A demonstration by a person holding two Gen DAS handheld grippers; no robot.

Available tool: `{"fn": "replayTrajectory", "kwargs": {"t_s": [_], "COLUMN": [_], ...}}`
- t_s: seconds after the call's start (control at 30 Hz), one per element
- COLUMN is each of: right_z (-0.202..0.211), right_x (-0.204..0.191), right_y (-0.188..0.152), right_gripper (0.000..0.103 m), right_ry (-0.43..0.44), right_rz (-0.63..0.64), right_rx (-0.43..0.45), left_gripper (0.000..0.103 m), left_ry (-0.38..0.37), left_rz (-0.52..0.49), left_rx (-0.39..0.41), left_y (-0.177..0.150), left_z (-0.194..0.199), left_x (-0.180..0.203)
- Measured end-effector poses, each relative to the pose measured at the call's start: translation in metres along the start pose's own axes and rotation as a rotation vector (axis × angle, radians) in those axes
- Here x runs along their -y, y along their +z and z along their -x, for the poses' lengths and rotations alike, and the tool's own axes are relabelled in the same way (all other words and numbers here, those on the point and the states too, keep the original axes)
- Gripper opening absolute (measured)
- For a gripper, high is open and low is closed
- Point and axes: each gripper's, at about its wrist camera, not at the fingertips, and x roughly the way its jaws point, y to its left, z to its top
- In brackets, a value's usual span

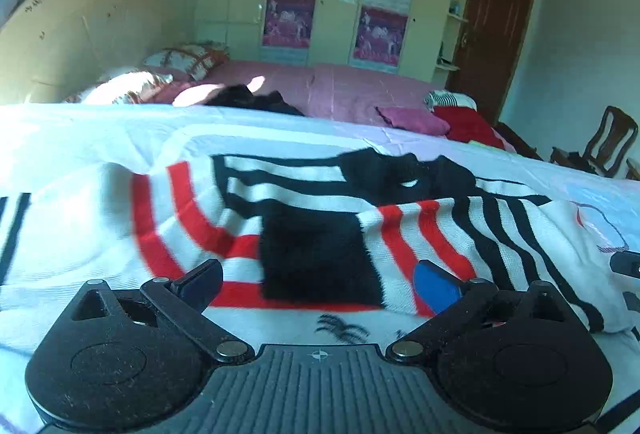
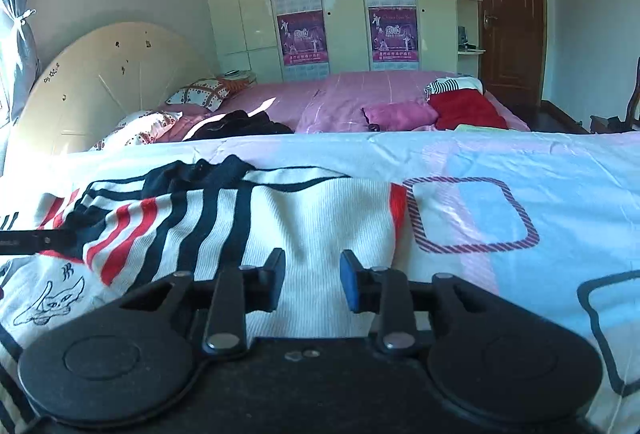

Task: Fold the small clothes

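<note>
A small white knit garment (image 1: 320, 218) with red and black stripes and a black patch lies on the bed sheet, partly folded over itself. My left gripper (image 1: 320, 286) is open wide, low over the garment's near part, holding nothing. In the right wrist view the same garment (image 2: 304, 218) lies left of centre with a cat drawing (image 2: 52, 302) on its near part. My right gripper (image 2: 312, 282) is open with a narrower gap, just above the garment's white ribbed right part, empty. The left gripper's finger (image 2: 36, 240) shows at the left edge.
The sheet (image 2: 540, 193) is white, pink and blue with square outlines. Behind it stands a pink bed (image 2: 360, 97) with pillows, a black garment (image 2: 240, 125), and pink and red clothes (image 2: 464, 109). A wardrobe, a brown door and a wooden chair (image 1: 604, 141) stand beyond.
</note>
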Motion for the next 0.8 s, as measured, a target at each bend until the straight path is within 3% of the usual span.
{"fn": "replayTrajectory", "kwargs": {"t_s": [0.07,0.13,0.2,0.27,0.37,0.43,0.57,0.8], "right_z": [0.014,0.026,0.036,0.043,0.046,0.046,0.043,0.041], "right_x": [-0.006,-0.009,-0.012,-0.018,-0.032,-0.048,-0.082,-0.116], "right_y": [-0.008,-0.016,-0.023,-0.027,-0.029,-0.028,-0.022,-0.008], "right_gripper": [0.030,0.030,0.029,0.028,0.028,0.028,0.028,0.028], "right_ry": [-0.010,-0.023,-0.034,-0.050,-0.057,-0.059,-0.055,-0.066], "right_rz": [0.011,-0.015,-0.054,-0.096,-0.130,-0.121,-0.094,-0.123], "right_rx": [0.001,-0.009,-0.012,-0.013,-0.017,-0.021,-0.021,-0.002], "left_gripper": [0.100,0.100,0.090,0.060,0.055,0.055,0.054,0.033], "left_ry": [0.018,0.062,0.135,0.197,0.260,0.299,0.247,0.185], "left_rz": [0.042,0.145,0.263,0.420,0.679,0.770,0.907,1.010], "left_rx": [0.015,0.041,0.070,0.065,0.110,0.144,0.135,0.150], "left_y": [-0.011,-0.021,-0.031,-0.043,-0.066,-0.076,-0.086,-0.083], "left_z": [0.026,0.050,0.068,0.079,0.092,0.100,0.089,0.051], "left_x": [-0.026,-0.071,-0.128,-0.191,-0.278,-0.322,-0.379,-0.413]}}
